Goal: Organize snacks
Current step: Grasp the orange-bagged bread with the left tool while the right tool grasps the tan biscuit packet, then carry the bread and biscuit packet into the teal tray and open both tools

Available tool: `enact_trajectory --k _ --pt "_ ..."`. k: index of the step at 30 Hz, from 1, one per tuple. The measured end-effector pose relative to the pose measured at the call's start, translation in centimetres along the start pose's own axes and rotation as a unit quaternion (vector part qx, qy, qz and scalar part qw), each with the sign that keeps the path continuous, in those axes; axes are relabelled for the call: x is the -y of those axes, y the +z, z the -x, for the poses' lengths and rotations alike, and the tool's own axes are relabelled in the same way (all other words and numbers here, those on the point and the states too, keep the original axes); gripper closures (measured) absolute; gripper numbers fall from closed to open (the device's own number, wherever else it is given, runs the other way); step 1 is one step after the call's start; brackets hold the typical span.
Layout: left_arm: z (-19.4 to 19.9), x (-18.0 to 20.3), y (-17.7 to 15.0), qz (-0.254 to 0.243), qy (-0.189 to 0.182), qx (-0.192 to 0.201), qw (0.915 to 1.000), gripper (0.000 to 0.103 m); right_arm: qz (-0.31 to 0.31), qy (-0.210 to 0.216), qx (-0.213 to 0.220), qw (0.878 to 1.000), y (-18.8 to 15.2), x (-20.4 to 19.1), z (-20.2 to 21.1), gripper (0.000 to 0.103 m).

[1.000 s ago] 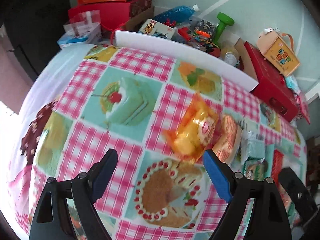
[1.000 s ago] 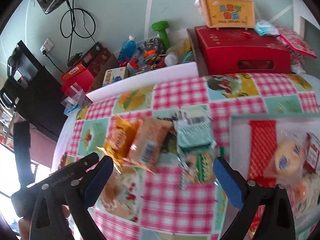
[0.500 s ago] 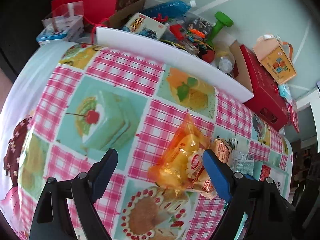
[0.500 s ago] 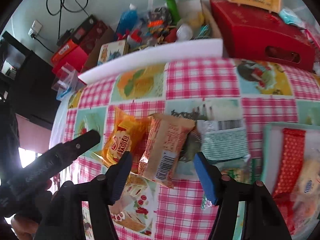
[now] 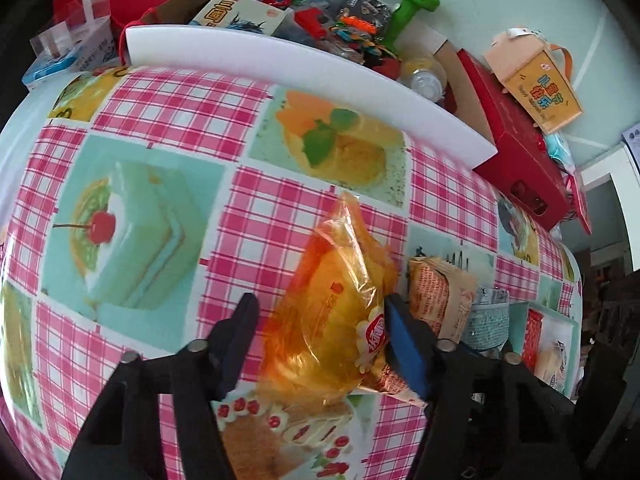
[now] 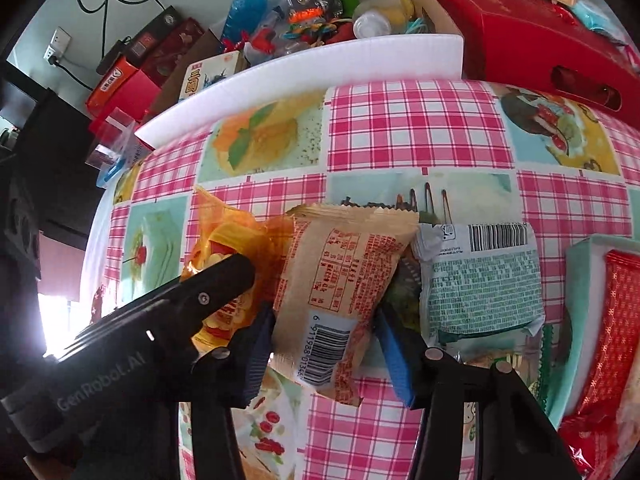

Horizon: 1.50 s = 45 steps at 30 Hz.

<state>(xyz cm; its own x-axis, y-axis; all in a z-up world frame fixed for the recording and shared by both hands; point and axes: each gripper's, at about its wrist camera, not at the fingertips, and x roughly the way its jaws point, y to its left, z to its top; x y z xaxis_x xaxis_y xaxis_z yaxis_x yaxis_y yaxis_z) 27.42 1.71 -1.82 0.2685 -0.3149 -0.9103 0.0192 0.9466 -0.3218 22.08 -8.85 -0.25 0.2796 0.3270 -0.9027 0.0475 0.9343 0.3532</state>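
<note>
An orange-yellow snack bag (image 5: pixel 340 316) lies on the checked tablecloth, between the fingers of my left gripper (image 5: pixel 320 320), which is partly closed around it; the right finger touches the bag, the left stands off. It also shows in the right wrist view (image 6: pixel 228 248). A tan snack packet with a barcode (image 6: pixel 340 280) lies beside it, between the fingers of my right gripper (image 6: pixel 324 344), which are close on both its sides. The tan packet shows in the left wrist view (image 5: pixel 436 300). A pale green packet (image 6: pixel 480 280) lies to the right.
A tray (image 6: pixel 580 252) at the right holds a red packet (image 6: pixel 612 328) and other snacks. A white foam board (image 6: pixel 304 76) borders the table's far edge. Behind it are boxes, a blue bottle (image 6: pixel 244 12), a green dumbbell (image 5: pixel 408 12) and a red box (image 6: pixel 532 36).
Both grippers moved forward and down onto the snacks and narrowed. The left now brackets the orange bag, the right brackets the tan packet.
</note>
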Motion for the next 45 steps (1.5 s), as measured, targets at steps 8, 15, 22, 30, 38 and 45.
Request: enact_trajectory --k 8,15,22,30,38,45 --pt "-0.4 -0.1 -0.5 0.028 -0.011 0.005 0.9995 0.046 0.004 -0.009 0.009 1.000 -0.1 -0.4 -0.4 0.054" --pt "1.2 -1.1 -2.3 0.060 -0.016 0.027 0.9977 0.058 0.002 -0.009 0.016 1.000 -1.5 0.3 0.3 0.055" --pt "2.9 -1.9 -5.3 0.103 -0.020 0.056 0.9929 0.059 -0.008 0.016 0.036 0.999 -4.3 1.5 1.8 0.056" --pt "5.8 -2.0 -8.0 0.139 -0.020 0.095 0.9855 0.059 -0.022 0.035 0.085 0.996 -7.9 2.9 4.9 0.057" --pt "8.6 0.9 -8.6 0.114 -0.007 0.135 0.9843 0.059 -0.031 0.048 0.124 0.991 -9.2 3.9 9.1 0.057" --pt "10.3 3.9 -9.1 0.081 -0.019 0.154 0.9845 0.059 -0.036 0.016 0.169 0.985 -9.8 5.9 13.8 0.057"
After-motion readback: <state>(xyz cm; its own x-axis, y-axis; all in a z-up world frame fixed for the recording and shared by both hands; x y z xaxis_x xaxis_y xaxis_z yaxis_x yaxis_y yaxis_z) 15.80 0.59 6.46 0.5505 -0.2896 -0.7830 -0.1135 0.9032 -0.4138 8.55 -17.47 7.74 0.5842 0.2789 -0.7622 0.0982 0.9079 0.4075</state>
